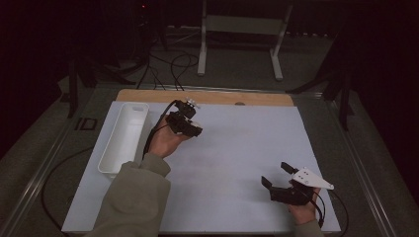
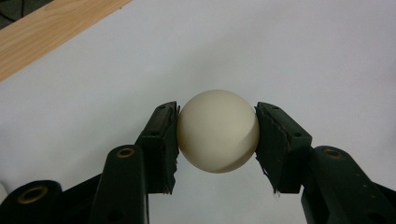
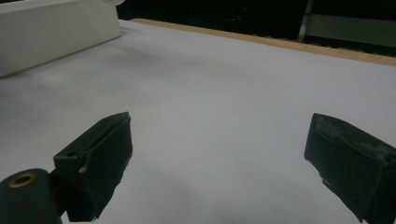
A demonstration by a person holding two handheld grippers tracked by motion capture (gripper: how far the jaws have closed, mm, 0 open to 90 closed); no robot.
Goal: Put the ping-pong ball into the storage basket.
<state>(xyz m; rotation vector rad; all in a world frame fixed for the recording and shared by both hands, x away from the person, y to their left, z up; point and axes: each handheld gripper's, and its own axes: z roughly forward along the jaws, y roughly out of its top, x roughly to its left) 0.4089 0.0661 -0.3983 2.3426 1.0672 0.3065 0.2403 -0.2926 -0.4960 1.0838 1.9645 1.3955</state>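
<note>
A person's left tongs [image 2: 217, 133] are gripping a cream-white ball [image 2: 218, 131], the two jaws pressing against its opposite sides and holding it above the white tabletop [image 1: 237, 148]. In the high view these left tongs [image 1: 190, 123] are hanging just to the right of a long white bin [image 1: 124, 137], near the bin's far end and close to the wooden strip [image 1: 205, 96] along the tabletop's far edge. The right tongs [image 1: 276, 175] are hovering well apart from the bin, toward the near right corner, their jaws standing wide apart and holding nothing, as the right gripper view [image 3: 219, 154] is showing.
</note>
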